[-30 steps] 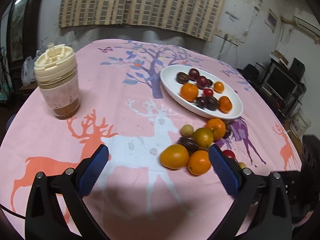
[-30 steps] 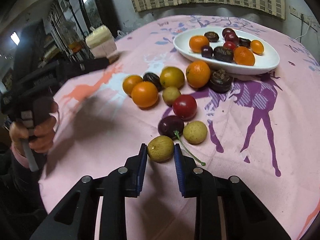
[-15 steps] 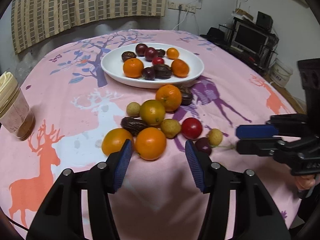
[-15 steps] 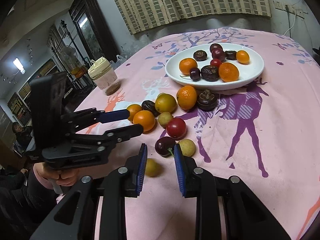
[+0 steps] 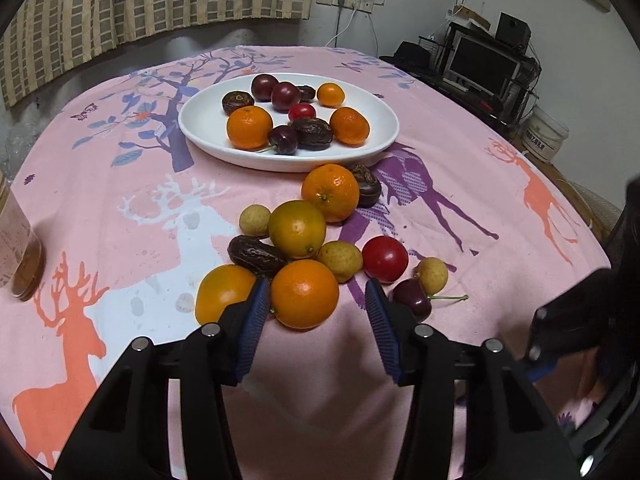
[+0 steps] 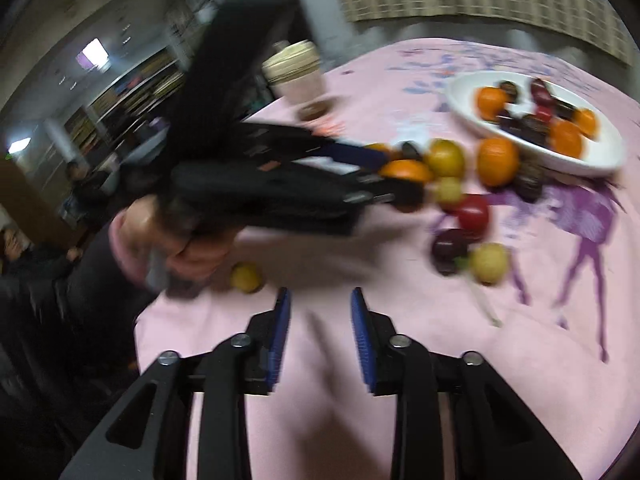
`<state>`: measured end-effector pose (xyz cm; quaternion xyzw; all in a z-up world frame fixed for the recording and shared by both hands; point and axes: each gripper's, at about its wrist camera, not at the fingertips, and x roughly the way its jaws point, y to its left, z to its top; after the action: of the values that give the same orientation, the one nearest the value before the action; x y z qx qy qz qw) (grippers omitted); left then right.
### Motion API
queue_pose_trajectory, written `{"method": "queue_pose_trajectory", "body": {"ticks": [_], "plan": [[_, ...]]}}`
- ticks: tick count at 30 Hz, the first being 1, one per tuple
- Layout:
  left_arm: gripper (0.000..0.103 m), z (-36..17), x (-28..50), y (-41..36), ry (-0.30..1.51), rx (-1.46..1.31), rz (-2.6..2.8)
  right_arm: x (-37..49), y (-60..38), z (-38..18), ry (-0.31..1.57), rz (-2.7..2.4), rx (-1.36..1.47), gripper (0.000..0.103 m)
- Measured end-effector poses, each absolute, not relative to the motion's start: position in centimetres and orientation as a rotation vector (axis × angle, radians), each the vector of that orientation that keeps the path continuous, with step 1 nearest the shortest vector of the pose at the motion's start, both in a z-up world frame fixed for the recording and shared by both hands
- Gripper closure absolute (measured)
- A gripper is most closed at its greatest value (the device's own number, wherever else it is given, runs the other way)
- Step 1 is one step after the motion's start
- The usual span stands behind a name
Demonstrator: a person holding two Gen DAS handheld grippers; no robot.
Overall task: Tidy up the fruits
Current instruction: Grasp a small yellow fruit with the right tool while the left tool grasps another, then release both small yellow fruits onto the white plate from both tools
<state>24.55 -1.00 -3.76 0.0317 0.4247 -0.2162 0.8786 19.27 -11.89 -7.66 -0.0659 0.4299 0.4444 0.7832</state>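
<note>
A white oval plate [image 5: 208,128] at the back holds oranges, cherries and dark dates. In front of it lies a loose pile of fruit on the pink cloth. My left gripper [image 5: 314,304] is open, its jaws either side of the nearest orange [image 5: 305,293], left pad touching it. A yellow-orange fruit [image 5: 222,290] lies just left, a dark cherry [image 5: 412,300] just right. My right gripper [image 6: 320,320] is open and empty above bare cloth. A small yellow longan [image 6: 246,277] lies alone to its left. The plate also shows in the right wrist view [image 6: 580,162], blurred.
A lidded jar [image 6: 294,76] stands at the table's far left; its side shows in the left wrist view [image 5: 16,248]. The pink tablecloth [image 5: 120,184] covers a round table. A monitor stand [image 5: 484,64] stands beyond the right edge. The left hand and gripper [image 6: 280,176] cross the right wrist view.
My left gripper has moved forward and closed in around the nearest orange. My right gripper has pulled back and swung, leaving the small longan on the cloth to its left.
</note>
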Motion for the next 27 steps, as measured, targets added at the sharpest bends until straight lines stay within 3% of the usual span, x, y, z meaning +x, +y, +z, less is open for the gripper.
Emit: {"method": "queue_pose_trajectory", "body": {"ticks": [5, 9, 12, 14, 16, 17, 27], "plan": [[0.055, -3.6, 25.1, -0.2, 0.919, 0.037, -0.522, 17.6, -7.8, -8.1, 0.938, 1.040, -0.241, 0.057], [0.063, -3.6, 25.8, 1.1, 0.946, -0.027, -0.562, 17.0, -5.1, -8.4, 0.928, 1.062, -0.301, 0.057], [0.064, -3.7, 26.1, 1.5, 0.956, -0.054, -0.581, 17.3, -3.9, -8.5, 0.933, 1.054, -0.314, 0.058], [0.064, -3.7, 26.1, 1.3, 0.959, -0.048, -0.582, 17.4, -3.0, -8.9, 0.945, 1.050, -0.336, 0.061], [0.064, -3.8, 26.0, 1.1, 0.961, -0.031, -0.578, 17.2, -2.2, -9.4, 0.942, 1.042, -0.376, 0.075], [0.064, -3.8, 25.9, 1.1, 0.961, -0.024, -0.574, 16.9, -2.1, -9.2, 0.925, 1.032, -0.397, 0.076], [0.064, -4.5, 25.4, 0.1, 0.960, 0.059, -0.548, 16.9, -10.6, -7.0, 0.900, 1.021, -0.167, 0.076]]}}
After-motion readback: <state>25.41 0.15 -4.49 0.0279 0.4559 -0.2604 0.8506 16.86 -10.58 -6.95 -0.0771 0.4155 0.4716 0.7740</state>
